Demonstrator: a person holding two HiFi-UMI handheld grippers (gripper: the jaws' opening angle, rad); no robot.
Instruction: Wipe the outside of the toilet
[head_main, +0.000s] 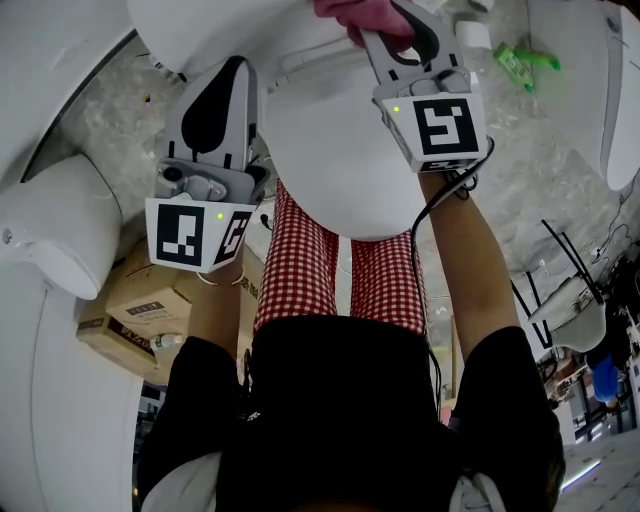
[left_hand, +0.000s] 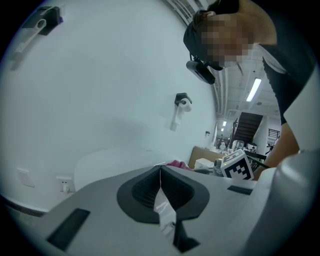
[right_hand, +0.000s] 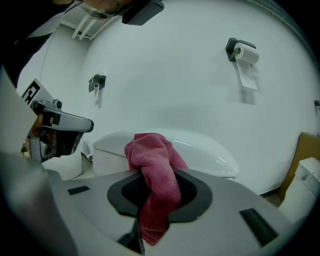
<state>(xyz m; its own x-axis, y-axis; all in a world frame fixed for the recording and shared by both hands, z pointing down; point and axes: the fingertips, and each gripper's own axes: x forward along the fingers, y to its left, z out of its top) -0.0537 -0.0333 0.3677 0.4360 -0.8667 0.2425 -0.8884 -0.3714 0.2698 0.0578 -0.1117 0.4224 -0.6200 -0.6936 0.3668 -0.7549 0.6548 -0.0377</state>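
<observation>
The white toilet (head_main: 335, 150) lies below me in the head view, lid down. My right gripper (head_main: 388, 32) is over its far end and is shut on a pink cloth (head_main: 362, 14). In the right gripper view the cloth (right_hand: 152, 165) bunches up out of the jaws and hangs down between them, with the toilet (right_hand: 205, 150) just beyond. My left gripper (head_main: 237, 66) hovers by the toilet's left side. Its jaws meet in the left gripper view with nothing between them (left_hand: 160, 169). The cloth (left_hand: 176, 163) and the toilet (left_hand: 110, 162) show past them.
Another white toilet (head_main: 60, 225) stands at the left, with cardboard boxes (head_main: 145, 305) beside my legs. A green item (head_main: 525, 62) lies on the marble floor at upper right. A paper roll holder (right_hand: 244, 51) hangs on the wall.
</observation>
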